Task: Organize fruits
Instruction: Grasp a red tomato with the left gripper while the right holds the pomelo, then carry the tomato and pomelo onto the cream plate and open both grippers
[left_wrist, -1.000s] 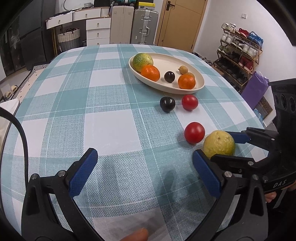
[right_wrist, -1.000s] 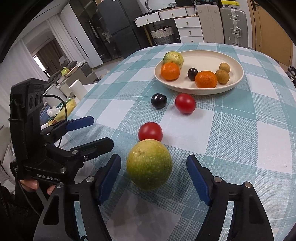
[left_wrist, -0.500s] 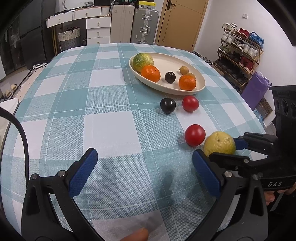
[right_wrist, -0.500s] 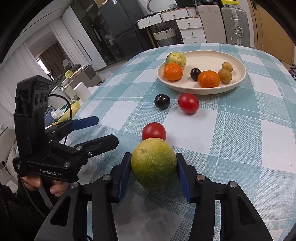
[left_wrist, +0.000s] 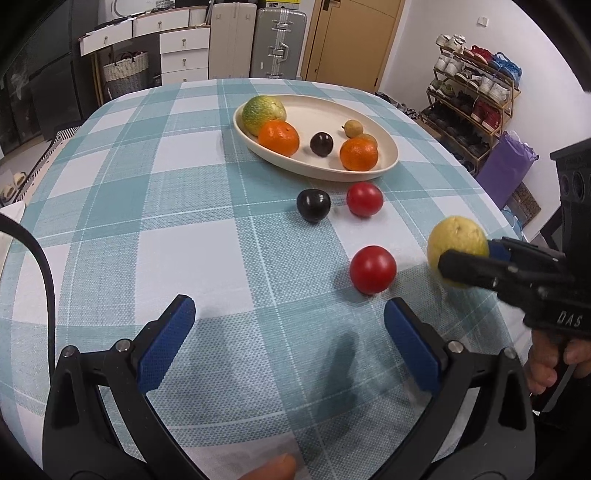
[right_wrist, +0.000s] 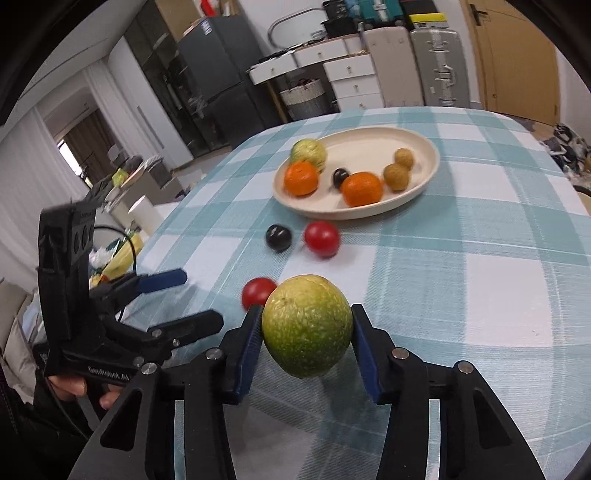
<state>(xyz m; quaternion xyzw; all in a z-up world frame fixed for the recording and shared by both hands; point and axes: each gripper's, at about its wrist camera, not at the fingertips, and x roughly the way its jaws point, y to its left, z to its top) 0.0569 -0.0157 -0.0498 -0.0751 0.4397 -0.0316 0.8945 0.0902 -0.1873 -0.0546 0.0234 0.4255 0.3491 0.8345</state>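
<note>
Right tool (right_wrist: 307, 328) is clamping its blue pads on a round, pebbly yellow-green fruit (right_wrist: 307, 325), stem dimple pointing up; fruit is now hanging off the table (right_wrist: 480, 295), earlier sitting on the checked woven cloth with pads wide apart. Left tool (left_wrist: 288, 339) is gaping empty. Smooth red tomato (left_wrist: 372, 268) is lying at 11 o'clock from the fruit; glossy oval cream plate (right_wrist: 424, 177) at 12.
</note>
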